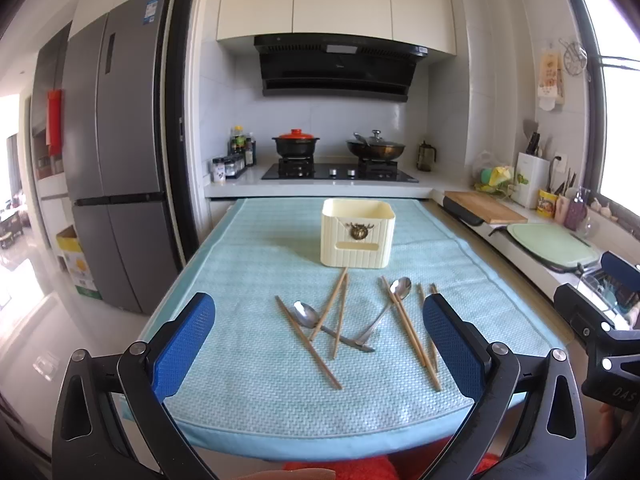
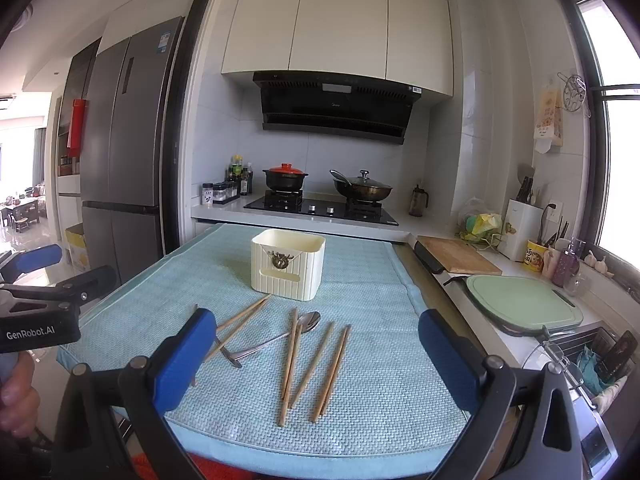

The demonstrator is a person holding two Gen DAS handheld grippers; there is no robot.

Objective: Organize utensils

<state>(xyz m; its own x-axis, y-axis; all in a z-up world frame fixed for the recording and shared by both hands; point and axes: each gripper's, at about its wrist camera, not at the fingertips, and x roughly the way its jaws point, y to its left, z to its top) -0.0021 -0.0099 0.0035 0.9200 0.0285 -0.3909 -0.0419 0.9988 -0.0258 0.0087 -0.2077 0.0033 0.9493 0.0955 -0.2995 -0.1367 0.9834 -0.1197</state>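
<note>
Both sets of jaws stand wide and hold nothing. The left gripper [image 1: 318, 344] hangs over the near edge of the counter, its blue pads [image 1: 182, 344] framing the scattered utensils; the right gripper [image 2: 318, 360] does the same from a spot further right, tilted gently downward.

Between the left jaws lie two spoons. The left spoon [image 1: 306, 314] has its bowl toward the far left and its handle running near and right; the right spoon [image 1: 400, 288] has its bowl away, handle slanting back toward the near left, so the two handle ends nearly meet. The chopsticks [image 2: 294, 364] lie mostly with their long axes running near to far (a few lean across one another), one pair crossing over the left spoon, and three or four lying roughly parallel at the right. Beyond them all, well apart from the jaws, stands the cream holder [image 1: 357, 234], upright, open top, with a small metal emblem on its front.

Everything rests on a pale blue textured cloth [image 1: 256, 392] covering the counter [image 2: 440, 300]. Behind it is a kitchen: a stove [image 1: 340, 172] with a red-lidded pot [image 1: 296, 142] and a lidded wok [image 1: 375, 146], a black hood above, and a grey fridge [image 1: 116, 140] at left. To the right sit a wooden board [image 2: 456, 256] and a green board [image 2: 520, 300].

In the right wrist view, a hand [image 2: 16, 396] grips the left tool's handle at the frame's left edge.
</note>
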